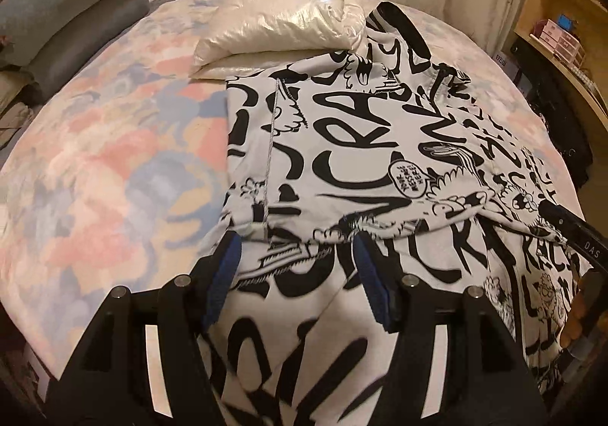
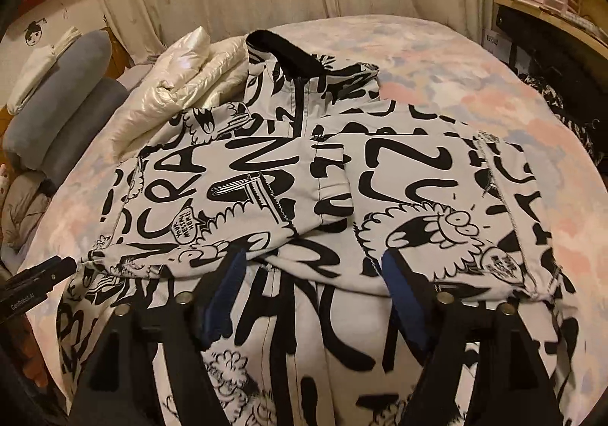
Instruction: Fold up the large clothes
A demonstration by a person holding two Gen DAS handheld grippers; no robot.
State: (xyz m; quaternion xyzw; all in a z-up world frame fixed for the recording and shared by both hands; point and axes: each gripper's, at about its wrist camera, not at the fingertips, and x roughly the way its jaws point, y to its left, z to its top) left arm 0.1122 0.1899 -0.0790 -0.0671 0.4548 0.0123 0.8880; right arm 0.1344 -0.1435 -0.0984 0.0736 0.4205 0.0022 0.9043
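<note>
One printed jacket (image 2: 304,175) on bed (image 1: 114,160); two hand-held grippers, left (image 1: 296,274) and right (image 2: 315,289), jaws apart, empty.

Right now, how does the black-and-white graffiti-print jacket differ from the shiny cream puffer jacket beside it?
The black-and-white graffiti-print jacket is boldly patterned, while the shiny cream puffer jacket is plain. The print jacket lies spread out with sleeves folded across its front; the puffer is a compact folded bundle. The print jacket covers far more area. Both rest on the pastel bedspread.

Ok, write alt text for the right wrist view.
A black-and-white graffiti-print jacket lies on a pastel bedspread, sleeves folded across its front. The right gripper hangs open above it; a shiny white puffer jacket lies behind.
</note>
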